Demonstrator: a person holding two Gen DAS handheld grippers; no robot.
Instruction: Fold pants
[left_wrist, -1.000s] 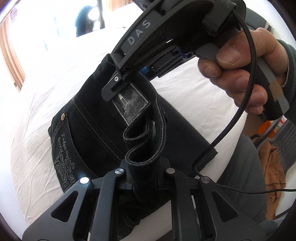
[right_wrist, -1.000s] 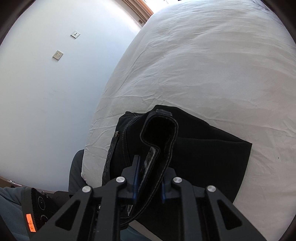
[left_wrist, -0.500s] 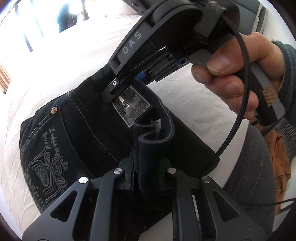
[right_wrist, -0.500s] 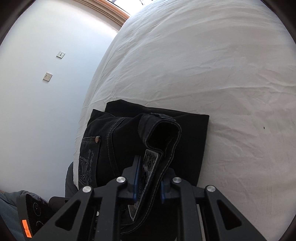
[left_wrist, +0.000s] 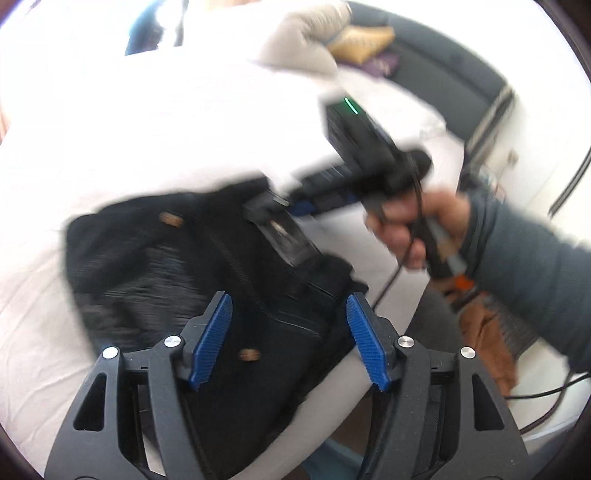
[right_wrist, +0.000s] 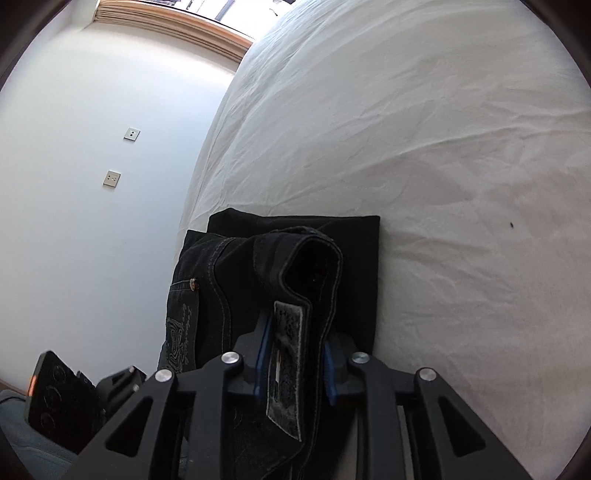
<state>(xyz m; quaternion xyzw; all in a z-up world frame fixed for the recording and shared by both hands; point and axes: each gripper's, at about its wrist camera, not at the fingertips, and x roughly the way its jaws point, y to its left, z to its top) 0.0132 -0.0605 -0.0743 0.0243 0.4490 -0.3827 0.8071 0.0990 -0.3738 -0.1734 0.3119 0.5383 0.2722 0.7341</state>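
Item one: black pants (left_wrist: 192, 273), folded into a thick stack, lying near the edge of the bed (left_wrist: 129, 129) on its white sheet. From my right wrist view the pants (right_wrist: 295, 266) sit at the near side of the bed (right_wrist: 424, 147), a flat folded layer underneath and the waistband rising in a loop on top. A copper rivet and pale embroidery show on a back pocket at the left of that view.

Item two: my left claw (left_wrist: 290, 338). Its jaws are opening; the blue pads (left_wrist: 212, 339) stand wide apart and touch nothing, with the dark cloth lying below and between them. This view is blurred.

Item three: my right claw (right_wrist: 293, 369). Its jaws are opening too, yet the waistband with its grey patch (right_wrist: 288, 373) is between the pads; the blue pads lie close on both sides of it. I cannot tell whether they press on it. In the left wrist view the right claw (left_wrist: 266, 210) reaches onto the top of the pants at that patch, held by a hand (left_wrist: 417, 229) in a grey sleeve (left_wrist: 532, 280).

Item four: white wall (right_wrist: 92, 184) with two switch plates, beside the bed.

Item five: a dark sofa (left_wrist: 443, 77) beyond the bed, carrying cushions; blurred.
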